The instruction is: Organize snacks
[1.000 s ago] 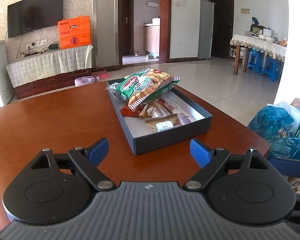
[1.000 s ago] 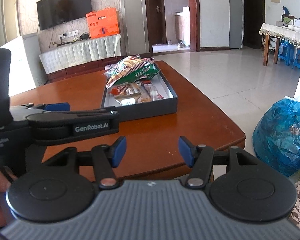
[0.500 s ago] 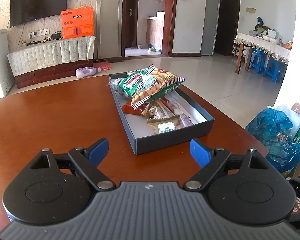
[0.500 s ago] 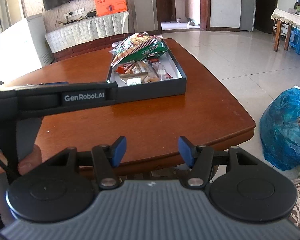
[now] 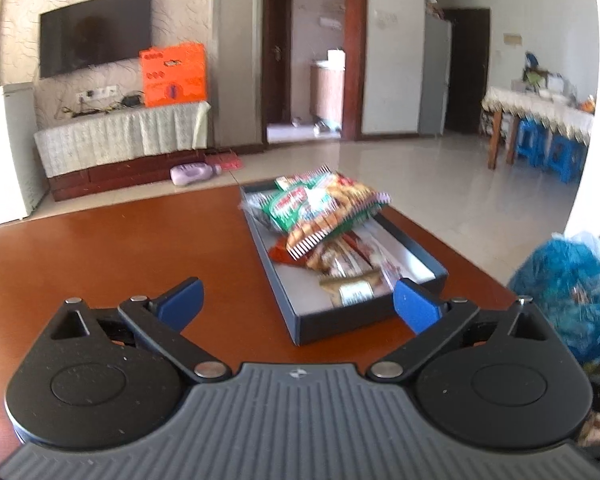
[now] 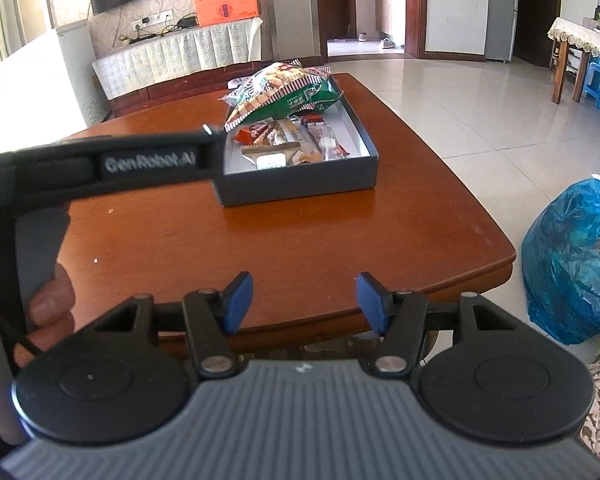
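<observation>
The puffy chip bag (image 5: 324, 208), at the box's (image 5: 364, 326) twelve o'clock end, looks light, crinkly and crushable; pinch its crimped edge. Left tool (image 5: 298, 304) has just spread wide and is empty; right tool (image 6: 304, 300) is half-open and empty.

"GenRobot.AI" on left tool (image 6: 100, 168)

A shallow dark grey rectangular cardboard box (image 6: 300, 184) sits open on the table, holding the snacks. A puffy green-and-orange crinkle-edged snack bag (image 6: 284, 92) lies tilted across its far end, overhanging smaller foil-wrapped bars and packets (image 6: 292, 144) lying flat inside.
</observation>
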A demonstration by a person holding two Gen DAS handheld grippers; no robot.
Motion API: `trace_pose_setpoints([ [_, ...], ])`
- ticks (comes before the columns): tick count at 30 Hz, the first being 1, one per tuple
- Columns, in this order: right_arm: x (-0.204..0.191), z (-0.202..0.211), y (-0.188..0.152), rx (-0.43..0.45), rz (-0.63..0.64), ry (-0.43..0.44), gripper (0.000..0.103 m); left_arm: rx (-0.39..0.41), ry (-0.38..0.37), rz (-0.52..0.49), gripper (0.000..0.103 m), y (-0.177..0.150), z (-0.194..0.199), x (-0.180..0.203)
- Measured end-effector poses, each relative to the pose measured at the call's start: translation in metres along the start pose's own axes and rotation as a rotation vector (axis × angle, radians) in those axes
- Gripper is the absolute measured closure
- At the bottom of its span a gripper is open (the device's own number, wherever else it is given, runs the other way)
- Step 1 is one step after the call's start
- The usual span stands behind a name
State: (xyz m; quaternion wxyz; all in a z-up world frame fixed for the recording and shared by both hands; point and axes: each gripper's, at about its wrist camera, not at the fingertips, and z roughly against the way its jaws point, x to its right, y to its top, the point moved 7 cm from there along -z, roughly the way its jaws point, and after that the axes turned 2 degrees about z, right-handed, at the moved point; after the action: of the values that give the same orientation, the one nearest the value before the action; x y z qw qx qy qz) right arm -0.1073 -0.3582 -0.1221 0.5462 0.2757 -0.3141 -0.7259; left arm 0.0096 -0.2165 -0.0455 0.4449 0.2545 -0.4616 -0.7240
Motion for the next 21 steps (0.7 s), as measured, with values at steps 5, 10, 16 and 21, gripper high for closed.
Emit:
trace_pose_setpoints([
  [5, 0.0003, 0.0021, 0.0022, 0.003, 0.009, -0.003, 0.043, 0.047, 0.082, -0.008, 0.0, 0.0079, 0.0062, -0.002],
  [10, 0.0031, 0.0023, 0.0036, 0.006, 0.006, -0.007, 0.043, -0.001, 0.04, 0.007, 0.0, 0.0055, 0.004, 0.0003],
  [16, 0.0041, 0.001, 0.0024, -0.006, 0.0, -0.009, 0.043, -0.041, 0.018, -0.009, 0.0, 0.001, -0.0008, 0.0047],
  [21, 0.0054, -0.0011, 0.0024, -0.011, -0.002, -0.009, 0.043, -0.04, 0.016, -0.016, 0.0, -0.0006, -0.0016, 0.0064],
])
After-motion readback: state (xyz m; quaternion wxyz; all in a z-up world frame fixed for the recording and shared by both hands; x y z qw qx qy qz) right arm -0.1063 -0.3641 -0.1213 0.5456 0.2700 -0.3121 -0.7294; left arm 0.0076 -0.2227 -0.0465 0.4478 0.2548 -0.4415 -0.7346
